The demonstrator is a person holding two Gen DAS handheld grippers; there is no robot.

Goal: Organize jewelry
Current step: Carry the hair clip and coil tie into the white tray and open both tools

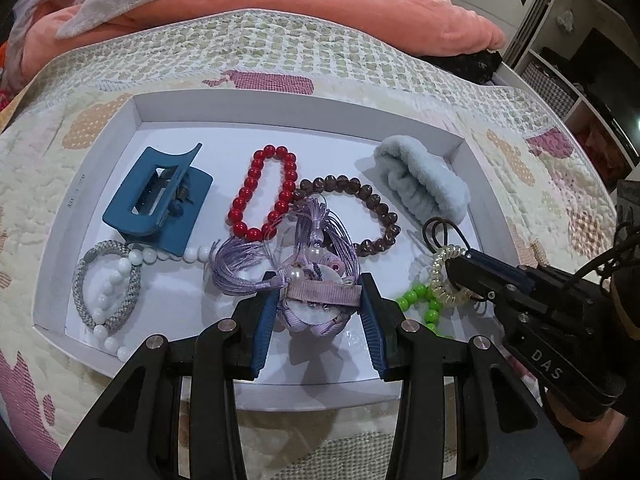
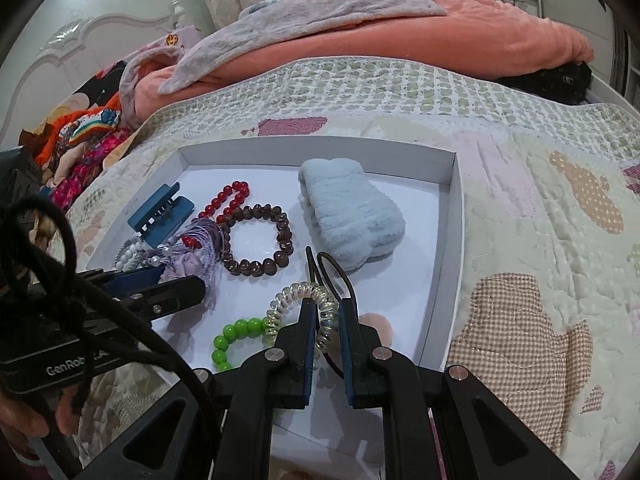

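A white tray [image 1: 288, 98] lies on the bed. In it are a blue claw clip [image 1: 156, 200], a red bead bracelet [image 1: 266, 196], a brown bead bracelet [image 1: 360, 208], a fuzzy pale-blue scrunchie [image 1: 424, 184], a grey hair tie [image 1: 106, 284], white pearls [image 1: 102, 300] and green beads [image 2: 232, 336]. My left gripper [image 1: 322, 286] is shut on a purple ribbon hair ornament [image 1: 320, 294] with tassels, low over the tray's near side. My right gripper [image 2: 327, 302] is shut on a clear spiral hair tie [image 2: 288, 300]; a thin dark elastic [image 2: 332, 264] sticks out past its tips.
The tray rests on a quilted patchwork bedspread [image 2: 520, 240]. An orange blanket [image 1: 320, 12] with a grey cloth lies behind it. A white headboard [image 2: 80, 44] and bright clothes are at the far left. White shelves [image 1: 580, 92] stand to the right. A black cord [image 2: 60, 280] hangs off the left tool.
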